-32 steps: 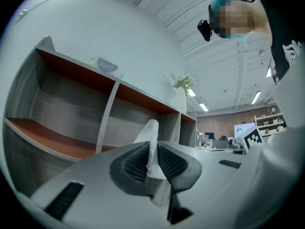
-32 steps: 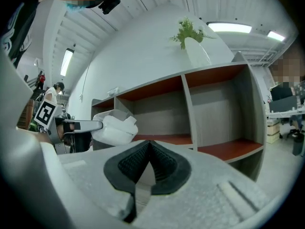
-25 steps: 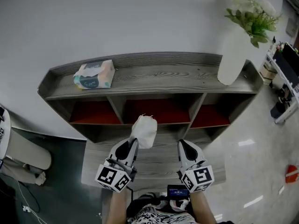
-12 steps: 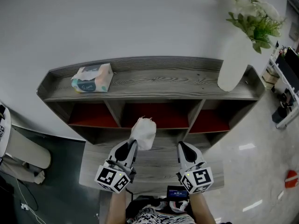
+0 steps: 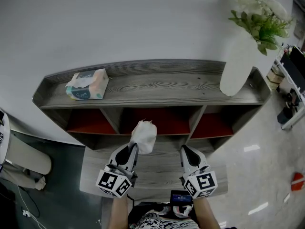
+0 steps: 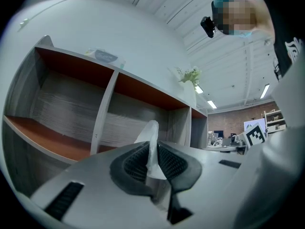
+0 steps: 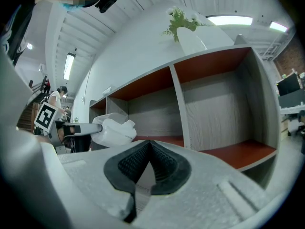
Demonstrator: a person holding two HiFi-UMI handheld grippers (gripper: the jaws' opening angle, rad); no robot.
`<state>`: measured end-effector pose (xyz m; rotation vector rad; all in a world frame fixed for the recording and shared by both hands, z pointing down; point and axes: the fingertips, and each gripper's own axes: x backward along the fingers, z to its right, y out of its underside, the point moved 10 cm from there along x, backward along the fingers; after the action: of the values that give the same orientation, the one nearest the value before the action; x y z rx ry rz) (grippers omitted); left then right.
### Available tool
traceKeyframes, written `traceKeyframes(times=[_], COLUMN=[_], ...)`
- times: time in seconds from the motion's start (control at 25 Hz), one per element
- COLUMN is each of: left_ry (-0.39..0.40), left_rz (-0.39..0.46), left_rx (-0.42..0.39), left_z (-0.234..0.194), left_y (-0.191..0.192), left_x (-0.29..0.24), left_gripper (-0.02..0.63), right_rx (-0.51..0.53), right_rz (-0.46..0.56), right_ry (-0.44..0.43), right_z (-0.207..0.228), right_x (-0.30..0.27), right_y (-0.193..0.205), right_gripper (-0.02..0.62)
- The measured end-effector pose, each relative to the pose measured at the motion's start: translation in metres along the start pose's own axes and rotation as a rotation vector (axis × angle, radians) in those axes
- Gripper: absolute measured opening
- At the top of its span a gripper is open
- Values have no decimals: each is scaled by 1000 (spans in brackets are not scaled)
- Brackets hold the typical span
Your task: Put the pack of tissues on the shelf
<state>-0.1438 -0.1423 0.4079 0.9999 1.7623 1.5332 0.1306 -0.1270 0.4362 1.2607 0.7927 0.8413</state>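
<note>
**Status: pack gripped, placement not yet made**

1. Left tongs (image 5: 133,147): pressed together on a flap of the white pack of tissues (image 5: 144,136). In the left gripper view the thin white edge (image 6: 151,137) stands clamped between the two ribbed pads. The body of the pack rises beyond the tips, clear of every board.

2. Right tongs (image 5: 187,149): pressed together with nothing between them; the pads meet in the right gripper view (image 7: 150,161). The pack (image 7: 113,130) shows to their left, apart from them.

3. Shelf unit (image 5: 167,82): directly ahead of both tongs. The middle compartment (image 5: 157,120) lies just beyond the held pack, with an open compartment on each side of it. All three appear empty.

4. Top board, ahead of and above the tongs: a second, printed tissue pack (image 5: 86,84) lies far to the left, and a white vase (image 5: 238,63) with greenery stands far to the right.

5. Progress, as judged: pickup and carry are done. Remaining steps are to advance the left tongs to a shelf surface, set the pack down, release it and withdraw.
</note>
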Motion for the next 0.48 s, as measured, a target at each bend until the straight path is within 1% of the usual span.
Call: traceKeyframes(times=[0.12, 0.28, 0.48], left_ry=[-4, -11, -16], left_rz=[12, 7, 27], left_rx=[7, -7, -11], left_z=[-1, 0, -2], left_y=[2, -5, -4], left_x=[-4, -9, -16], left_gripper=[35, 35, 34], right_rx=[7, 15, 1], right_rz=[0, 2, 8], right_ry=[-8, -23, -20], right_z=[5, 9, 16], right_x=[-3, -8, -11], right_y=[-1, -3, -4], right_gripper=[5, 5, 5])
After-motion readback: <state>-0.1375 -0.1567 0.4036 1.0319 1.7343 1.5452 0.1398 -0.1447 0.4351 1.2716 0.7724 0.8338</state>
